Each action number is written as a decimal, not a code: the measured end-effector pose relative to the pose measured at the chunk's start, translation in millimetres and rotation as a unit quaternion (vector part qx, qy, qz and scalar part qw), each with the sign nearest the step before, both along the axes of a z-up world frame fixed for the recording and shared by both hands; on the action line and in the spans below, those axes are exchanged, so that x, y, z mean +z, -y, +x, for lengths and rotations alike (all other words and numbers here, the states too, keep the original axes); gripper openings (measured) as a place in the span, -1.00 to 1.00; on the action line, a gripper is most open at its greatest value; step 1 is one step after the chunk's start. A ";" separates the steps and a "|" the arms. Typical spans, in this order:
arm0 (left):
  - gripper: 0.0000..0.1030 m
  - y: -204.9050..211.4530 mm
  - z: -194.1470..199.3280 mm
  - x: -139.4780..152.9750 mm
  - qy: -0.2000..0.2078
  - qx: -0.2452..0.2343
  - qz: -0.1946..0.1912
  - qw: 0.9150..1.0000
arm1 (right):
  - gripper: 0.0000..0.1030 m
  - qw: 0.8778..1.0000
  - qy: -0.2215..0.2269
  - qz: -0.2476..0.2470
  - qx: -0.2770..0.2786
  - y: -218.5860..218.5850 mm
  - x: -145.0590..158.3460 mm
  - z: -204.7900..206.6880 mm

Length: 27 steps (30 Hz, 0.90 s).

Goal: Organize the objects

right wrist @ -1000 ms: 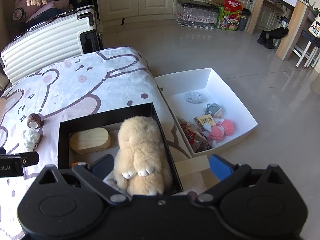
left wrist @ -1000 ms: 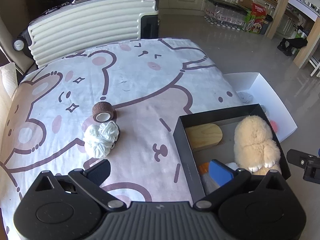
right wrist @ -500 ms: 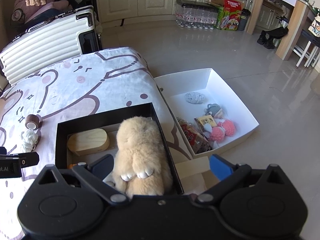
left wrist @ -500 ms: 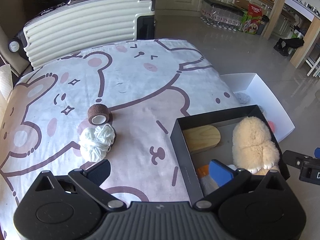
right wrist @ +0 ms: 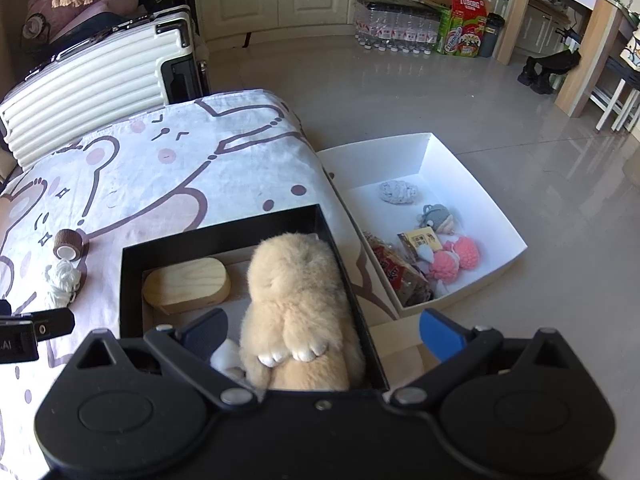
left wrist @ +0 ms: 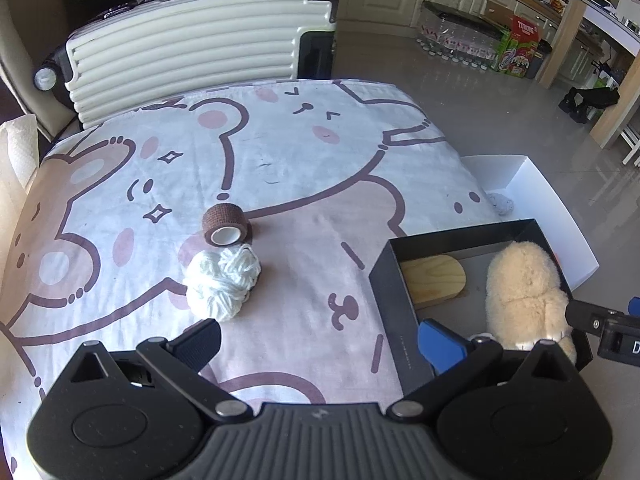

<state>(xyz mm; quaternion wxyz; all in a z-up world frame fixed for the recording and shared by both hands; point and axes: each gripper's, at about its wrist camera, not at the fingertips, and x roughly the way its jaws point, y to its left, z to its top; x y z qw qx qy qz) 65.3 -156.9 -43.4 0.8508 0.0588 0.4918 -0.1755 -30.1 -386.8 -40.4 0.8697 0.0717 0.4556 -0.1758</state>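
Yarn (left wrist: 222,282) lies touching brown tape roll (left wrist: 226,225) on the bear-print cloth (left wrist: 280,152), ahead of the left gripper (left wrist: 318,340), jaws spread, empty. Right gripper (right wrist: 324,334) (also spread) hovers over the black box (right wrist: 130,280), plush rabbit (right wrist: 298,304) partly hidden.

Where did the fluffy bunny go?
The fluffy bunny lies inside the black box on the bed, on the box's right side in the right wrist view, next to the wooden block, with the open right gripper hovering over it.
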 end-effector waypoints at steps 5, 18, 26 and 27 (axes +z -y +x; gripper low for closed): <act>1.00 -24.5 4.4 3.1 0.004 0.023 0.000 1.000 | 1.00 1.000 0.004 0.000 0.019 -18.7 -0.8 12.8; 1.00 -87.6 12.8 8.8 0.007 0.082 -0.003 0.997 | 1.00 0.996 0.017 0.004 0.090 -78.7 -0.5 41.3; 1.00 -116.1 15.4 9.3 0.013 0.105 -0.001 0.994 | 1.00 0.993 0.020 0.005 0.116 -106.1 -2.9 54.7; 1.00 -118.5 15.6 8.9 0.013 0.107 -0.001 0.994 | 1.00 0.993 0.020 0.005 0.118 -108.9 -3.6 56.0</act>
